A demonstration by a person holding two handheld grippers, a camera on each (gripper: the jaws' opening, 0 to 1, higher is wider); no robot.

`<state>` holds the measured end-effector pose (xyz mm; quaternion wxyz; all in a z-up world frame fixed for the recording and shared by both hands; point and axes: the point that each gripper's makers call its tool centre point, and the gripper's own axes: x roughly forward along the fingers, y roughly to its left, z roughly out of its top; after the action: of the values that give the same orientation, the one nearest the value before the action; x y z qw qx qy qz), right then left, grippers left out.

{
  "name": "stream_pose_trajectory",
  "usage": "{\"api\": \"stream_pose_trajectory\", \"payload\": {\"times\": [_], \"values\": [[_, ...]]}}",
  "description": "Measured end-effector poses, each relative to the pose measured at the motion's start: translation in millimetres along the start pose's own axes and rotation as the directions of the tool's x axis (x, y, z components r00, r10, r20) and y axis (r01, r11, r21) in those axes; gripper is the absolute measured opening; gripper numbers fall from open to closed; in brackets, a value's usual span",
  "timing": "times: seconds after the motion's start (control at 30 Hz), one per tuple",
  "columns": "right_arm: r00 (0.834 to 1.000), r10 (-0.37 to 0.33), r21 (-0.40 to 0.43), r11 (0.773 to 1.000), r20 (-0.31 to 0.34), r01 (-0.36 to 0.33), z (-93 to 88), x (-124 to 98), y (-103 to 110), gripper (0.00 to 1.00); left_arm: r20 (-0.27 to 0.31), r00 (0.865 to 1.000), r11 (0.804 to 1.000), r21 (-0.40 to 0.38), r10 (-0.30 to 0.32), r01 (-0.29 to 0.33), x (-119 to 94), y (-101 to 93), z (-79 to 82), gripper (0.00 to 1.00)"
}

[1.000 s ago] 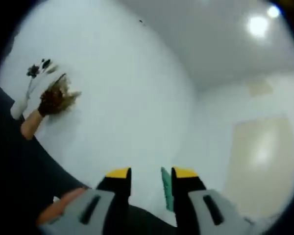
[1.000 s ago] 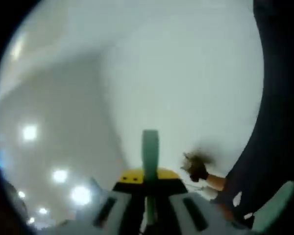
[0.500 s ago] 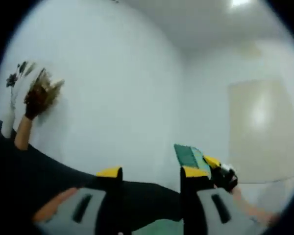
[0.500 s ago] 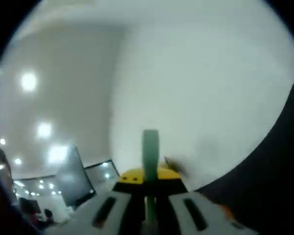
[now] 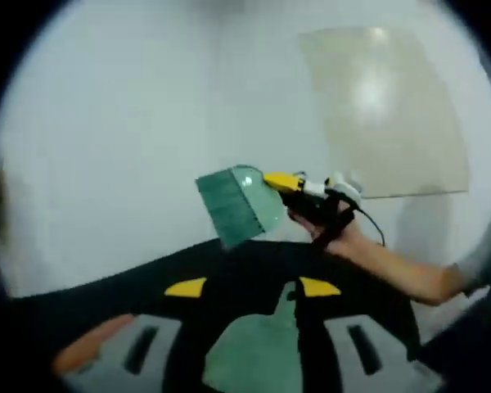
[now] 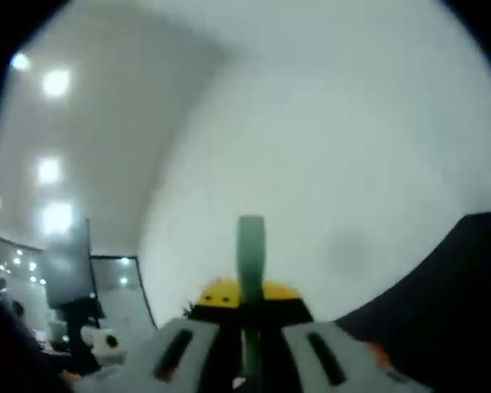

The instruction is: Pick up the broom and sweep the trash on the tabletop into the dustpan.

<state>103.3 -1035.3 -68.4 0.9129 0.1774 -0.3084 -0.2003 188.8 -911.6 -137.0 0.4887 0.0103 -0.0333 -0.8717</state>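
Gripping a green broom [image 5: 239, 205] — right tongs [image 6: 247, 288] clamp its flat handle.

White wall [image 5: 106, 147], beige door [image 5: 385, 115].

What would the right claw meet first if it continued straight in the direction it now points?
Probably nothing close. The right claw, shut on the green broom handle, points at a plain white surface with nothing in front of it. How far off that surface lies, the blurred picture does not tell.
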Motion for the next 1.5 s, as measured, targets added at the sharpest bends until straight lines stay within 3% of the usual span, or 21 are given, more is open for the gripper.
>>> {"api": "stream_pose_trajectory", "payload": {"times": [0.07, 0.13, 0.2, 0.37, 0.4, 0.5, 0.6, 0.8, 1.0, 1.1, 1.3, 1.37, 1.5], "values": [[1.000, -0.016, 0.012, 1.000, 0.005, 0.016, -1.3, -5.1, -7.2, 0.05, 0.009, 0.998, 0.995, -0.074, -0.068, 0.069, 13.7, -12.4, -1.0, 0.38], [1.000, -0.024, 0.050, 0.999, 0.020, 0.023, 2.4, -9.6, -11.9, 0.05, -0.020, 0.993, 0.988, -0.106, -0.112, 0.110, 27.1, -19.4, -8.9, 0.41], [0.999, -0.027, 0.054, 0.998, 0.037, 0.025, 8.9, -13.7, -14.4, 0.05, -0.104, 0.982, 0.983, -0.110, -0.155, 0.144, 38.3, -25.8, -26.4, 0.41], [0.995, -0.054, 0.060, 0.997, 0.084, 0.049, 23.4, -24.3, -23.5, 0.05, -0.152, 0.970, 0.980, -0.083, -0.191, 0.180, 62.0, -31.6, -45.3, 0.43], [0.994, -0.062, 0.061, 0.997, 0.093, 0.056, 25.8, -26.1, -25.3, 0.05, -0.167, 0.964, 0.977, -0.086, -0.208, 0.196, 65.6, -34.1, -50.0, 0.43], [0.992, -0.073, 0.059, 0.996, 0.101, 0.067, 28.5, -28.0, -28.4, 0.05, -0.263, 0.929, 0.966, -0.081, -0.259, 0.246, 73.8, -42.6, -72.7, 0.45], [0.992, -0.075, 0.045, 0.996, 0.103, 0.070, 29.2, -28.5, -27.2, 0.05, -0.321, 0.906, 0.961, -0.072, -0.276, 0.267, 80.4, -47.4, -86.8, 0.48], [0.993, -0.071, 0.025, 0.997, 0.098, 0.069, 27.7, -28.7, -24.5, 0.05, -0.342, 0.898, 0.960, -0.056, -0.275, 0.273, 94.5, -48.6, -94.5, 0.47], [0.993, -0.063, 0.058, 0.997, 0.101, 0.058, 26.8, -29.5, -25.2, 0.05, -0.381, 0.869, 0.948, -0.099, -0.316, 0.301, 103.4, -52.4, -102.9, 0.45], [0.993, -0.061, 0.062, 0.997, 0.102, 0.055, 26.6, -29.8, -24.8, 0.05, -0.405, 0.858, 0.947, -0.077, -0.314, 0.311, 104.5, -56.4, -107.5, 0.40], [0.994, -0.055, 0.057, 0.997, 0.097, 0.050, 24.6, -29.2, -21.9, 0.05, -0.416, 0.856, 0.950, -0.073, -0.306, 0.304, 105.9, -56.1, -110.3, 0.31], [0.994, -0.055, 0.058, 0.997, 0.098, 0.049, 24.4, -29.3, -21.5, 0.05, -0.423, 0.861, 0.956, -0.044, -0.282, 0.292, 106.6, -51.4, -110.6, 0.23], [0.993, -0.054, 0.064, 0.997, 0.102, 0.048, 24.7, -30.0, -21.2, 0.05, -0.426, 0.860, 0.956, -0.037, -0.279, 0.292, 105.6, -51.8, -109.3, 0.21]]}}
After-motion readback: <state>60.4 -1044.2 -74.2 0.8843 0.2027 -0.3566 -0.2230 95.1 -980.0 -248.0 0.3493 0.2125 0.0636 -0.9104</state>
